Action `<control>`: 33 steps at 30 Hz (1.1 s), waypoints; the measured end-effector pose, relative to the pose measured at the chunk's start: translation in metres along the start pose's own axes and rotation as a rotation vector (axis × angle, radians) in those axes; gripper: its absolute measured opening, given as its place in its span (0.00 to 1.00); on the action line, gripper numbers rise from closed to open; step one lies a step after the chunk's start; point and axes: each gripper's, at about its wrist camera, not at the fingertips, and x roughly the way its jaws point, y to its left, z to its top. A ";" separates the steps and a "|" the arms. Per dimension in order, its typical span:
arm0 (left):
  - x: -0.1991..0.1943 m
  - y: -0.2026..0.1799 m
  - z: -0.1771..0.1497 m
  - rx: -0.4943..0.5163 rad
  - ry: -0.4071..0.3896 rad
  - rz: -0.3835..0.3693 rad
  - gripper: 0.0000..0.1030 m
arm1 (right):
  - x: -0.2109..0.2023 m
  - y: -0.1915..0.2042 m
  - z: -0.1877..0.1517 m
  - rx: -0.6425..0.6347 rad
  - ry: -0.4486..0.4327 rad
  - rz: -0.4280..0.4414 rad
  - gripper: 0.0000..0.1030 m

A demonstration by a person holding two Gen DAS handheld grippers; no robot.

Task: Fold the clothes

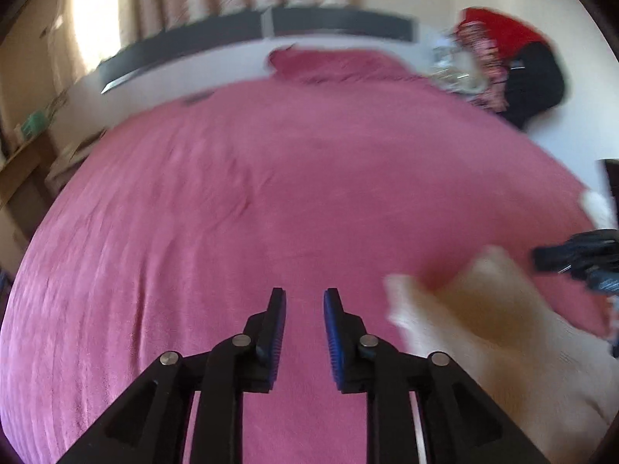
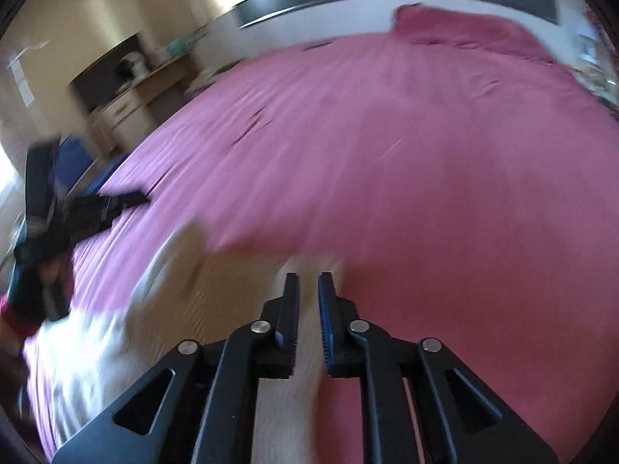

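Observation:
A cream garment [image 1: 483, 309] lies blurred on the pink bedspread [image 1: 271, 174], at the lower right of the left wrist view. My left gripper [image 1: 305, 294] hovers over bare bedspread to the left of the garment, its jaws apart with nothing between them. In the right wrist view the same cream garment [image 2: 216, 294] spreads below and to the left of my right gripper [image 2: 308, 278]. Its jaws stand a narrow gap apart, and cloth shows beneath them but none is pinched. Each gripper also appears in the other's view: the right gripper [image 1: 572, 259] at the edge and the left gripper [image 2: 127, 199].
A pile of red, black and patterned clothes [image 1: 514, 65] sits at the bed's far right corner. A pink pillow [image 1: 329, 63] lies near the dark headboard [image 1: 271, 27]. A wooden desk [image 2: 162, 77] stands beside the bed on the left.

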 end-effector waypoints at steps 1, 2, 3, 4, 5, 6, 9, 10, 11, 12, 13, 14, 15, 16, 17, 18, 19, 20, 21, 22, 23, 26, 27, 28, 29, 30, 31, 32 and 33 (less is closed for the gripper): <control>-0.020 -0.011 -0.005 0.001 -0.034 -0.083 0.23 | -0.001 0.007 -0.007 -0.021 0.015 0.032 0.19; -0.031 -0.021 -0.011 0.006 -0.046 -0.133 0.27 | 0.002 0.015 -0.011 -0.052 0.036 0.049 0.21; -0.035 -0.029 -0.019 0.015 -0.028 -0.127 0.29 | 0.008 0.025 -0.013 -0.091 0.061 0.055 0.26; -0.038 -0.036 -0.026 0.018 -0.008 -0.122 0.29 | 0.017 0.035 -0.017 -0.141 0.099 0.032 0.31; -0.034 -0.036 -0.033 0.001 0.017 -0.116 0.29 | 0.029 0.044 -0.022 -0.195 0.150 -0.013 0.32; -0.029 -0.035 -0.041 -0.016 0.039 -0.101 0.29 | 0.039 0.047 -0.024 -0.236 0.175 -0.078 0.31; -0.012 -0.020 -0.059 -0.046 0.093 0.000 0.29 | 0.049 0.033 -0.024 -0.273 0.171 -0.310 0.30; -0.005 -0.015 -0.066 -0.059 0.121 0.016 0.29 | 0.044 0.017 -0.020 -0.202 0.158 -0.374 0.30; 0.002 -0.013 -0.072 -0.044 0.158 0.047 0.29 | 0.039 0.001 -0.017 -0.131 0.144 -0.438 0.36; 0.015 -0.014 -0.081 0.002 0.217 0.082 0.30 | 0.032 -0.011 -0.016 -0.078 0.130 -0.452 0.53; 0.025 -0.014 -0.090 0.047 0.253 0.111 0.34 | 0.025 -0.021 -0.016 -0.038 0.117 -0.429 0.53; 0.023 -0.015 -0.094 0.088 0.219 0.137 0.35 | 0.019 -0.025 -0.016 -0.022 0.105 -0.403 0.53; 0.022 -0.015 -0.098 0.119 0.206 0.222 0.41 | 0.013 -0.020 -0.017 -0.042 0.095 -0.384 0.53; 0.020 -0.013 -0.101 0.140 0.195 0.298 0.43 | 0.009 -0.012 -0.017 -0.074 0.086 -0.372 0.53; 0.017 -0.008 -0.103 0.120 0.190 0.340 0.43 | 0.005 -0.005 -0.018 -0.107 0.077 -0.360 0.54; 0.014 -0.003 -0.106 0.102 0.187 0.391 0.43 | 0.005 0.004 -0.017 -0.134 0.074 -0.336 0.55; 0.010 0.004 -0.109 0.087 0.188 0.462 0.43 | 0.007 0.013 -0.015 -0.156 0.074 -0.305 0.55; 0.004 0.009 -0.110 0.058 0.176 0.477 0.43 | 0.011 0.024 -0.014 -0.179 0.081 -0.276 0.55; -0.002 0.013 -0.110 0.029 0.164 0.493 0.40 | 0.022 0.034 -0.014 -0.210 0.105 -0.245 0.57; -0.009 0.018 -0.111 -0.001 0.152 0.508 0.37 | 0.036 0.043 -0.015 -0.246 0.141 -0.212 0.60; -0.015 0.019 -0.109 -0.020 0.136 0.512 0.36 | 0.051 0.045 -0.015 -0.268 0.178 -0.203 0.60; -0.027 -0.023 -0.083 0.058 0.047 0.377 0.36 | 0.072 0.022 0.001 -0.197 0.185 -0.257 0.65; -0.026 -0.040 -0.073 0.073 0.035 0.309 0.38 | 0.067 0.006 0.012 -0.105 0.148 -0.315 0.65; -0.025 -0.057 -0.063 0.089 0.022 0.241 0.39 | 0.061 -0.010 0.022 -0.013 0.111 -0.373 0.65; -0.023 -0.072 -0.054 0.100 0.017 0.174 0.38 | 0.050 -0.026 0.028 0.087 0.070 -0.376 0.65; -0.015 -0.083 -0.048 0.097 0.038 0.112 0.39 | 0.039 -0.035 0.027 0.151 0.047 -0.316 0.65; -0.004 -0.094 -0.043 0.098 0.061 0.062 0.41 | 0.031 -0.041 0.022 0.184 0.039 -0.238 0.65; 0.011 -0.102 -0.041 0.112 0.093 0.063 0.41 | 0.022 -0.046 0.018 0.217 0.032 -0.159 0.65; 0.027 -0.107 -0.043 0.134 0.127 0.080 0.41 | 0.016 -0.045 0.013 0.207 0.039 -0.130 0.65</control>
